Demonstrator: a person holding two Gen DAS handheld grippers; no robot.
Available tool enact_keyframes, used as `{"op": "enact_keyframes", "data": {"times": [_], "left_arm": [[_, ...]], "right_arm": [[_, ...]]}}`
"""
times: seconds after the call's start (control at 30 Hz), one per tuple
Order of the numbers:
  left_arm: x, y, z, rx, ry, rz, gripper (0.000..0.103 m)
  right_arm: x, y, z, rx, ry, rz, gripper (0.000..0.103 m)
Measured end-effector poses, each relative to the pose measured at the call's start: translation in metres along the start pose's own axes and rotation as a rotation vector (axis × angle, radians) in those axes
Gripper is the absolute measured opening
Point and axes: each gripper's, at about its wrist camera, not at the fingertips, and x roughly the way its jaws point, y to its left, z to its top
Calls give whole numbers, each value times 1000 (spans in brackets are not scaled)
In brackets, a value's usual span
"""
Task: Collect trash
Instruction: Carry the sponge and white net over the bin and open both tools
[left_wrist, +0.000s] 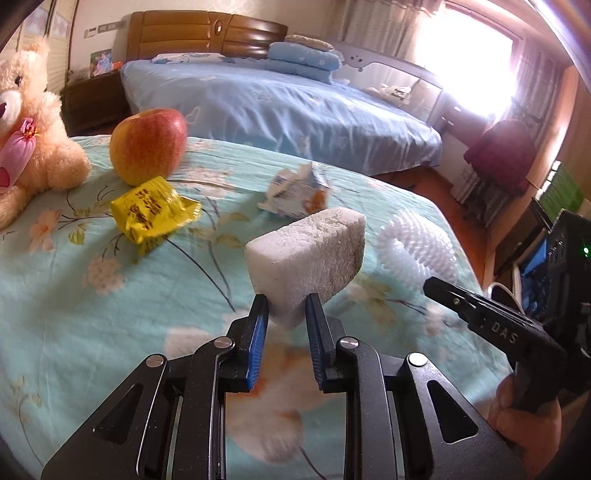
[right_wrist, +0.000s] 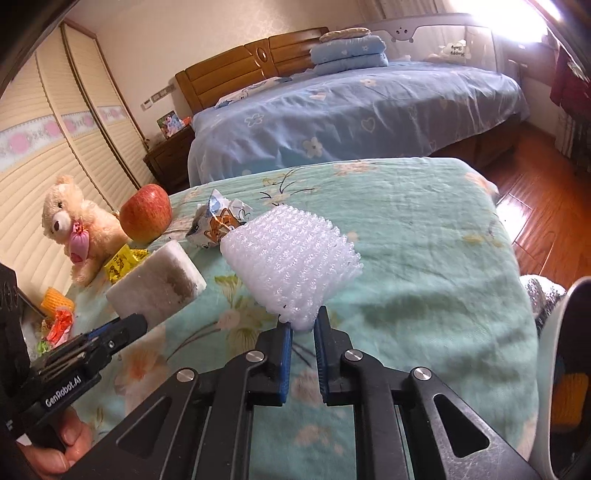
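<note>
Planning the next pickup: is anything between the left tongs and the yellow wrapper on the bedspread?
Yes: the left tongs are shut on a white foam block, so they are occupied. The yellow wrapper lies beside the apple, otherwise unobstructed.

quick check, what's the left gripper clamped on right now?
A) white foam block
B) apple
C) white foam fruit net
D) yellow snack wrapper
A: in the left wrist view the left gripper has its blue pads closed on the lower end of the white foam block. The yellow snack wrapper and the apple lie on the floral bedspread, and the right gripper holds the white foam fruit net.
</note>
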Motion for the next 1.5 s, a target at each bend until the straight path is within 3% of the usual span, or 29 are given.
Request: {"op": "enact_keyframes", "data": {"times": [0.9, 1.5], "left_arm": [[-25, -104, -41, 149, 25, -108, 20], [-28, -161, -55, 260, 25, -138, 20]], "right_arm": [[-101, -61, -61, 122, -73, -72, 11], [-133, -94, -81, 189, -110, -125, 11]]}}
